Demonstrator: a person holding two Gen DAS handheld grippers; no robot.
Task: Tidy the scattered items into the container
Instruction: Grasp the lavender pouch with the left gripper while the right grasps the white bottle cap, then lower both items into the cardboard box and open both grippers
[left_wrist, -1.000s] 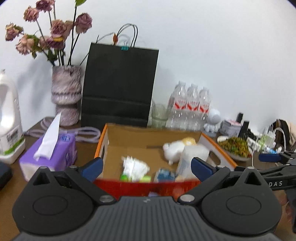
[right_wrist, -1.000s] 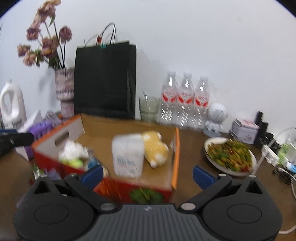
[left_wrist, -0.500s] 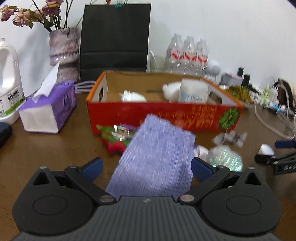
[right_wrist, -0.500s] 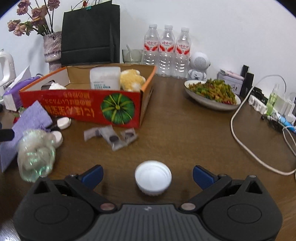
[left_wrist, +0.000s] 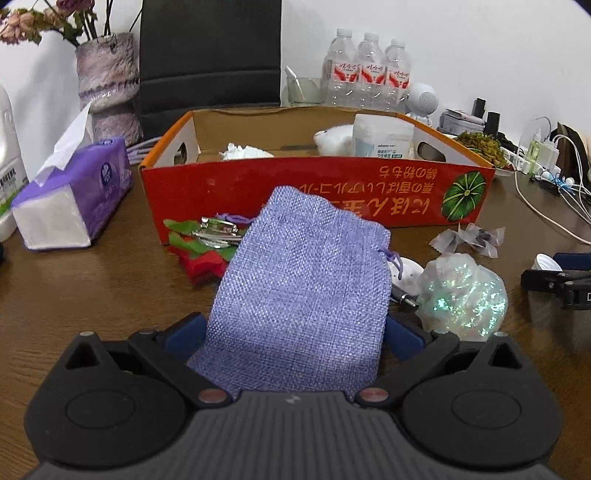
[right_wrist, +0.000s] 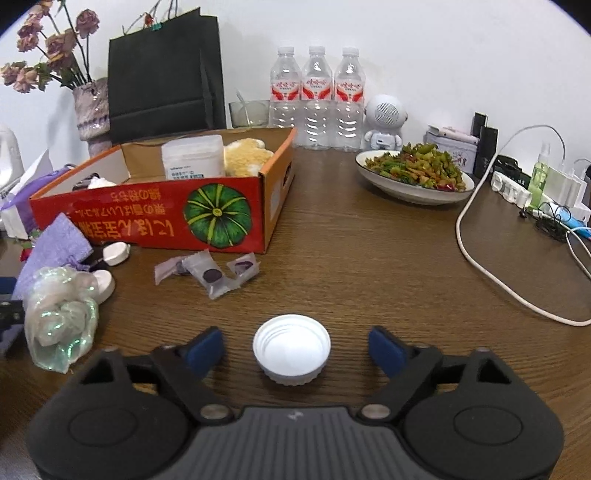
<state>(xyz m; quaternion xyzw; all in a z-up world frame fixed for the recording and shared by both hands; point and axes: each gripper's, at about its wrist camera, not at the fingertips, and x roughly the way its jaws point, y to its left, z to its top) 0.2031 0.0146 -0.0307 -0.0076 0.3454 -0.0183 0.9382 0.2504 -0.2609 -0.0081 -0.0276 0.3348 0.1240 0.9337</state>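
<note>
The white bottle cap (right_wrist: 291, 349) lies open side up on the brown table (right_wrist: 369, 266), square between the blue pads of the right gripper (right_wrist: 295, 345), with a gap showing on either side; the jaws have just been closing in on it, and nothing is pinched yet, so I judge this the start of a pick. The red cardboard box (right_wrist: 147, 218) it should go into stands beyond it to the left, already holding a white tub and a plush toy. The purple cloth pouch (left_wrist: 306, 291) lies flat before the box's front wall, its near end between the pads of the left gripper (left_wrist: 293, 334); the cloth hides the contact, so I cannot tell whether they press on it. Just beside the pouch sit a shiny crumpled bag (left_wrist: 461, 295) and clear snack wrappers (left_wrist: 469, 240), still outside the box. A plate of vegetables (right_wrist: 413, 177) stands well apart on the right, out of the way.
</note>
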